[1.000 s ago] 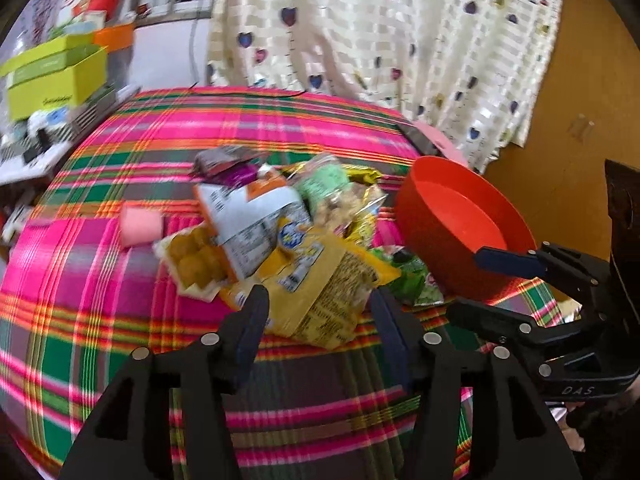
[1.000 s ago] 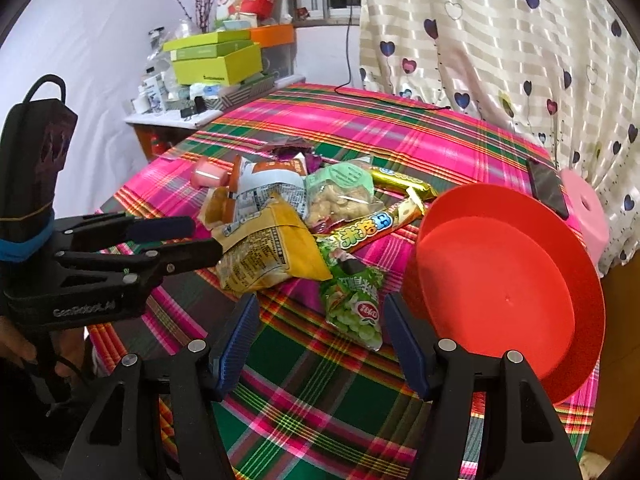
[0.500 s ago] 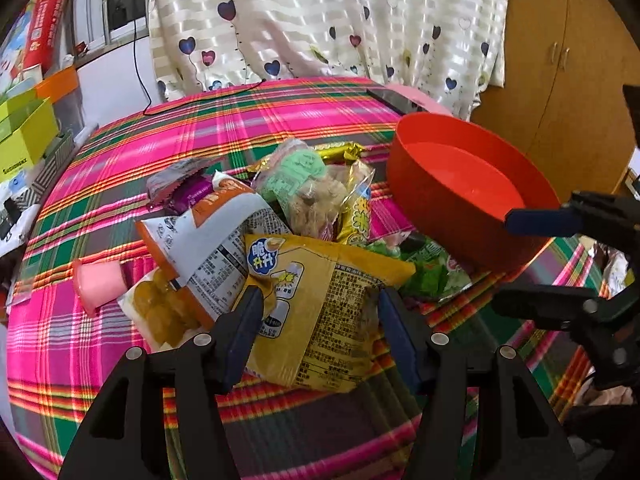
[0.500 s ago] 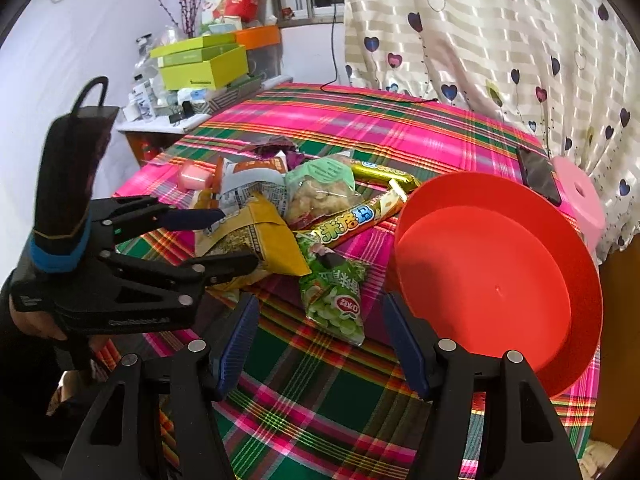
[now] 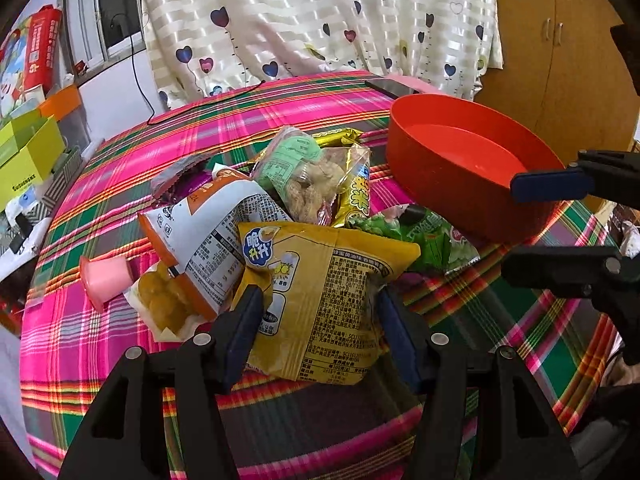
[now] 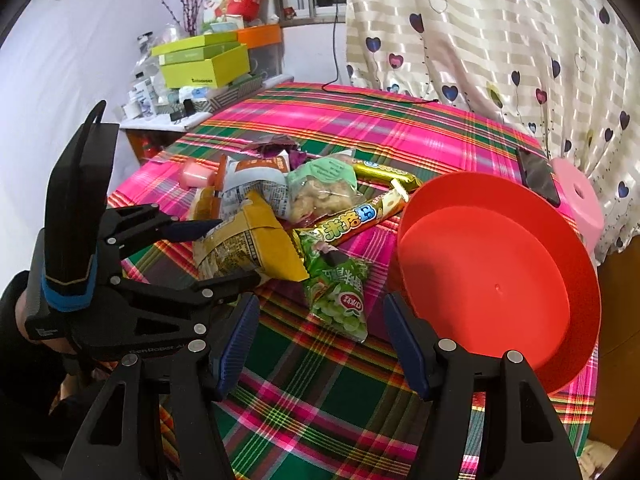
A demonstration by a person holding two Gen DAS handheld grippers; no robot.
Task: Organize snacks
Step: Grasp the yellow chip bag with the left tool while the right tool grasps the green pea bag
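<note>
The left gripper (image 5: 316, 330) has just opened its jaws wide around the yellow bag (image 5: 320, 292), near the table's (image 5: 500, 344) front edge; close slowly on the middle. The right gripper (image 6: 316, 340) waits, fingers apart, empty.

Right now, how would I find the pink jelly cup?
Start at the big red bowl and go across the snack pile to its far side. There, on the checked cloth, the pink jelly cup lies on its side. It is the only cup; everything beside it is a bag.

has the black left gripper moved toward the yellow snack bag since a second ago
Yes. In the right wrist view the left gripper has come in from the left; its open jaws now straddle the yellow snack bag.
</note>
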